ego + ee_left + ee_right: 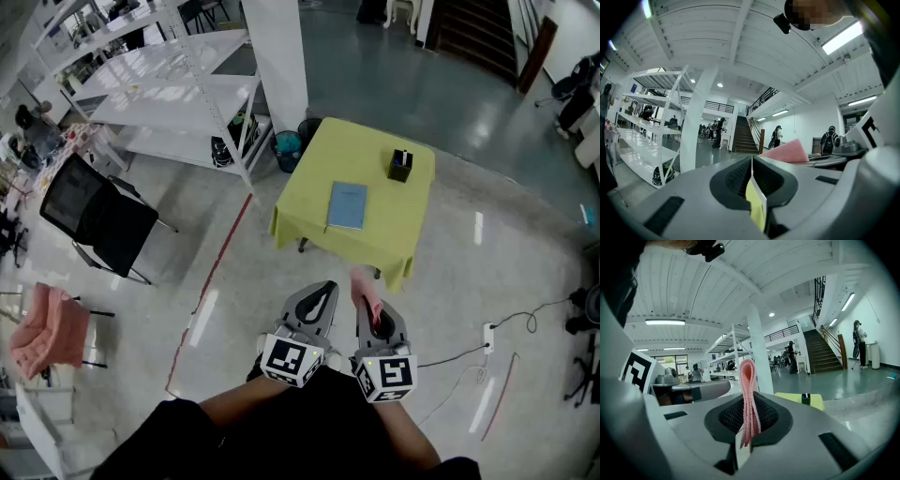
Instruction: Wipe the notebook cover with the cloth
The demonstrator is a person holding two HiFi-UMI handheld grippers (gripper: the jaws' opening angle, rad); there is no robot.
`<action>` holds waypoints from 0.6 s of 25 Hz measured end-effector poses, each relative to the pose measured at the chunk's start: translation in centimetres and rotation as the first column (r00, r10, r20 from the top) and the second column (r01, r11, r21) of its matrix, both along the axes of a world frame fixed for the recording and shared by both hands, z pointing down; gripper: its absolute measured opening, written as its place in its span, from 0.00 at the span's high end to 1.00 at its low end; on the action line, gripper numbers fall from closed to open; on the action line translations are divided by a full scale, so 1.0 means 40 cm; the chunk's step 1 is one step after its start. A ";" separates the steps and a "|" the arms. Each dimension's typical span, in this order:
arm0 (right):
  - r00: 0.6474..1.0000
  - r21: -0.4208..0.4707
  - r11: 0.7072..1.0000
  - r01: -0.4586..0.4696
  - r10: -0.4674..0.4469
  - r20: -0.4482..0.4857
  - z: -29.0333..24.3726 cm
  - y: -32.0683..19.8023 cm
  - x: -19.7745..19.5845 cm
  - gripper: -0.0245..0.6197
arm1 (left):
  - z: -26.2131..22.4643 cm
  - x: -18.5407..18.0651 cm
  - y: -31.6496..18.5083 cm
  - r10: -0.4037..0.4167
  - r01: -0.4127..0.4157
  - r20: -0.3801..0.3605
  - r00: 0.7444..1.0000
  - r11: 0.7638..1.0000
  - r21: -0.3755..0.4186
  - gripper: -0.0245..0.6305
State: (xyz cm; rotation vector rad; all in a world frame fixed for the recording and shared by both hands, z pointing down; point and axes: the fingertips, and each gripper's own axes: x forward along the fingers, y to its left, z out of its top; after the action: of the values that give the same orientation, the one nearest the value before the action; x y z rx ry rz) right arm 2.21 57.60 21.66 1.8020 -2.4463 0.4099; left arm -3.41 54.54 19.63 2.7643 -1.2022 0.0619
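1. Here, the right hand-held gripper (749, 399) is clenched on a pink cloth (748, 390). The folded cloth stands up between the jaws and pokes out above them.
2. In the head view, the same cloth (364, 289) sticks forward out of the right hand-held gripper (368, 309), well short of the worktop.
3. The left hand-held gripper (751, 161) has its jaws pressed together with nothing between them. In its view the pink cloth (787, 152) shows just off to the right.
4. In the head view, the left hand-held gripper (323, 289) is held just beside the right one, both low and close to the person's body.
5. The notebook (348, 205) is blue and lies flat and closed near the middle of the worktop (375, 239), which is covered in a yellow-green cloth.
6. Both hand-held grippers are well apart from the notebook, with bare floor (281, 281) between the person and the worktop.
7. A small black box (400, 165) stands near the far right corner of the worktop, apart from the notebook. It also shows in the right gripper view (806, 398).
8. A white shelf rack (159, 84) and a white pillar (277, 56) stand to the left of the worktop, with a black chair (98, 216) nearer the person on the left.
9. A power strip (488, 336) with its cable lies on the floor to the right.
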 end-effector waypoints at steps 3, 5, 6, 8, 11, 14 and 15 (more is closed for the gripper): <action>1.000 0.008 1.000 -0.013 0.013 0.014 -0.007 0.007 0.017 0.90 | -0.002 0.012 0.006 -0.004 0.004 -0.001 1.000 1.000 0.003 0.93; 0.999 0.023 1.000 -0.017 0.016 0.050 -0.002 0.017 0.032 0.90 | 0.001 0.012 0.012 -0.012 0.012 -0.011 1.000 1.000 0.005 0.93; 0.997 0.027 0.999 -0.027 0.025 0.072 0.003 0.021 0.042 0.90 | 0.004 0.007 0.013 -0.019 0.019 -0.014 1.000 1.000 0.005 0.93; 0.993 0.025 0.998 -0.053 0.051 0.102 0.016 0.024 0.065 0.90 | 0.015 -0.009 0.009 -0.038 0.038 -0.010 0.999 0.999 -0.004 0.93; 0.990 0.004 0.996 -0.085 0.084 0.116 0.038 0.020 0.088 0.90 | 0.038 -0.042 -0.007 -0.061 0.061 0.008 0.998 0.998 -0.027 0.93; 0.988 -0.009 0.994 -0.109 0.109 0.106 0.061 0.004 0.096 0.90 | 0.067 -0.075 -0.032 -0.078 0.078 0.011 0.997 0.996 -0.036 0.93; 0.988 -0.013 0.993 -0.113 0.114 0.103 0.067 -0.007 0.096 0.90 | 0.078 -0.083 -0.047 -0.082 0.082 0.008 0.997 0.996 -0.043 0.93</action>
State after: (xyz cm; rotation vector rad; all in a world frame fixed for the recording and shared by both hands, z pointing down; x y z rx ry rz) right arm 6.07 57.31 24.35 1.9721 -2.4111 0.5330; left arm -6.74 52.67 22.76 2.6769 -1.2988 0.0876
